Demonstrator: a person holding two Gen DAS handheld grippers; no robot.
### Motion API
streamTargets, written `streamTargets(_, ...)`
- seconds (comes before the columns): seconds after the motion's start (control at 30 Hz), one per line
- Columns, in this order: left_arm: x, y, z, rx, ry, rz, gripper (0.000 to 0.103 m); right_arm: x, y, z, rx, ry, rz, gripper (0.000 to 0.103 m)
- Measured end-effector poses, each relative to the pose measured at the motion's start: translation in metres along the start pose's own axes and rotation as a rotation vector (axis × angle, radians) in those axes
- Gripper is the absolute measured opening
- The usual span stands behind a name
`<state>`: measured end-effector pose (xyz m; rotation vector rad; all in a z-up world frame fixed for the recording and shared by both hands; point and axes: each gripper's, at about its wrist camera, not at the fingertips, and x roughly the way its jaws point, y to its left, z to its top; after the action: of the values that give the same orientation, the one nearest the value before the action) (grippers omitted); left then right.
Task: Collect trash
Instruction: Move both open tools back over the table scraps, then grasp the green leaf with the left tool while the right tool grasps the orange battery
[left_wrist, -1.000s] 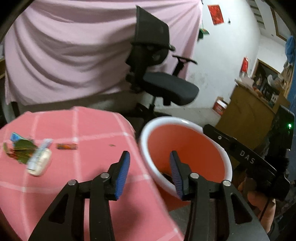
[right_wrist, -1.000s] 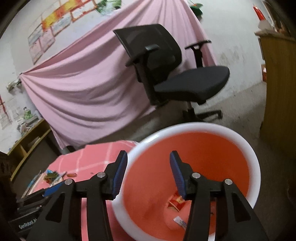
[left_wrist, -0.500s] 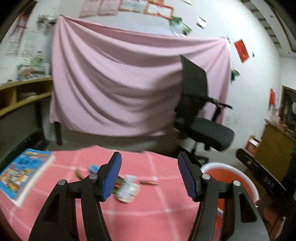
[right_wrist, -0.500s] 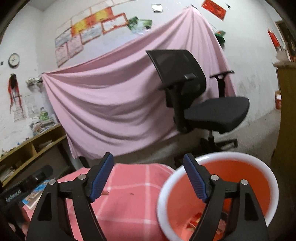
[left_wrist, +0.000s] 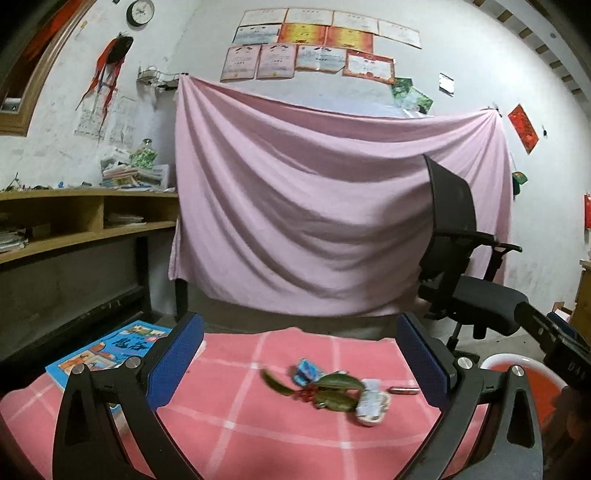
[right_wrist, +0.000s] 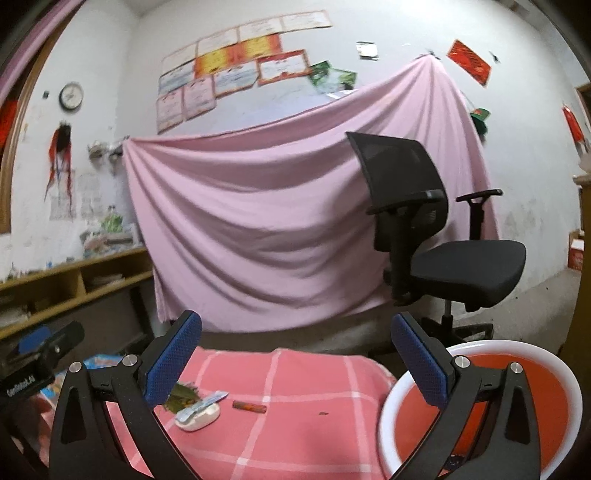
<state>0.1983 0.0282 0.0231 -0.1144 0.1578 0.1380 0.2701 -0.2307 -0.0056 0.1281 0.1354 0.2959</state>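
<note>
Left wrist view: the left gripper (left_wrist: 301, 360) is spread wide and holds nothing, hanging above the near part of the bench (left_wrist: 229, 417). The trash lies ahead of it and a little right of centre: green leaves (left_wrist: 334, 387), a blue wrapper (left_wrist: 306, 370), a white cup (left_wrist: 373, 404) touching the leaves, and a small brown stick (left_wrist: 404, 390) just beside the cup. Only a sliver of the bin (left_wrist: 517, 363) shows at the right edge. The likely trouble here is the clutter: the leaves, wrapper and cup overlap, so a closing grip may catch only one piece and scatter the rest, or pinch the cloth under them. The flat stick offers little to grip and could slide away. A book (left_wrist: 107, 350) lies at the left of the bench, well apart from the pile; it looks no part of the trash and should not be swept along.

Right wrist view: the right gripper (right_wrist: 295, 362) is also wide and empty. This view shows what the other hardly does: the bin (right_wrist: 388, 402) standing open beside the right end of the bench, with its rim near the bench edge. It shows the cup (right_wrist: 197, 410), leaves (right_wrist: 181, 393) and stick (right_wrist: 249, 407) from the side, but the blue wrapper is hidden here. A dark speck (right_wrist: 322, 413) lies alone on the cloth. A careless carry could drop pieces between bench and bin.
</note>
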Motion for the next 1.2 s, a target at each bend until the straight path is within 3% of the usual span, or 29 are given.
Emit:
streamTargets(0.23,0.018,0.03,-0.002,-0.018,0.041,0.034,0.101,0.015,0.023,-0.009,-0.094,0.063,0.033,0.103)
streamTargets(0.43,0.033,0.056,-0.002,-0.089,0.075,0.04,0.101,0.037,0.031,-0.011,-0.072,0.128,0.059,0.103)
streamTargets(0.67,0.071,0.065,-0.007,-0.135,0.277,0.025,0.101,0.074,0.032,-0.024,-0.064,0.312,0.021,0.102)
streamTargets(0.87,0.094,0.066,-0.014,-0.187,0.4,-0.034,0.1,0.1,0.037,-0.038,-0.085,0.462,0.047,0.085)
streamTargets(1.0,0.11,0.064,-0.019,-0.246,0.484,-0.113,0.099,0.109,0.039,-0.045,-0.095,0.528,0.061,0.075)
streamTargets(1.17,0.126,0.054,-0.02,-0.231,0.564,-0.165,0.086,0.11,0.031,-0.047,-0.056,0.558,0.049,0.075)
streamTargets(1.2,0.13,0.051,-0.021,-0.22,0.581,-0.176,0.078,0.111,0.03,-0.047,-0.05,0.562,0.048,0.075)
